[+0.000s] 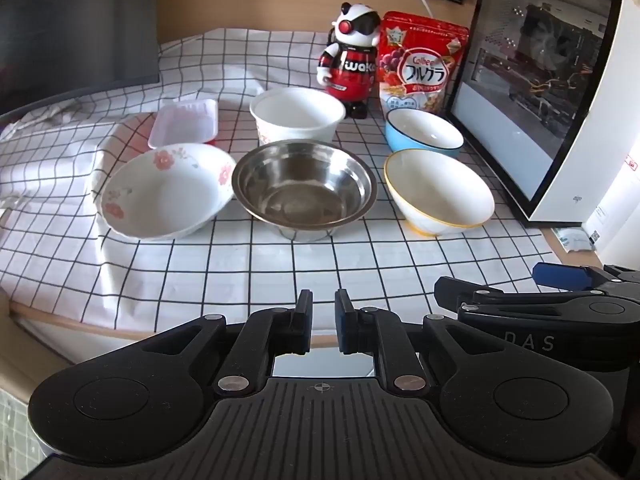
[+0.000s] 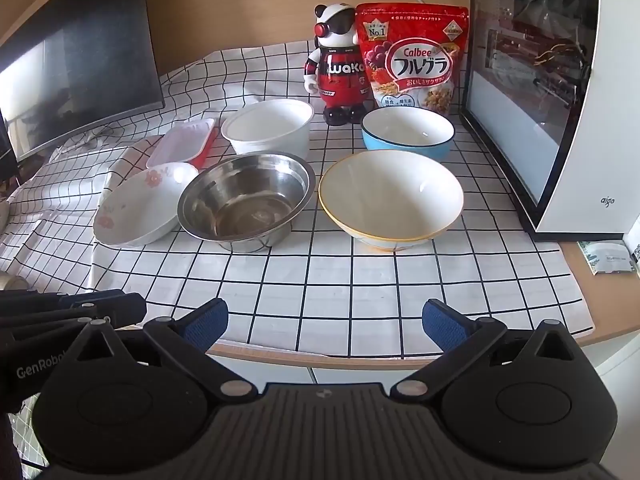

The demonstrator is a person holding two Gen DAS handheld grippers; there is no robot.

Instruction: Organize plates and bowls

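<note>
Several bowls stand on the checked cloth. In front from left: a white bowl with pink flowers, a steel bowl, a white bowl with a yellow rim. Behind them sit a white plastic tub, a blue bowl and a shallow white tray. My left gripper hangs shut and empty over the cloth's near edge. My right gripper stands open with nothing between its fingers, also at the near edge.
A red robot figure and a red cereal bag stand at the back. A white glass-sided computer case walls the right side. A dark monitor fills the left. The desk edge runs below the grippers.
</note>
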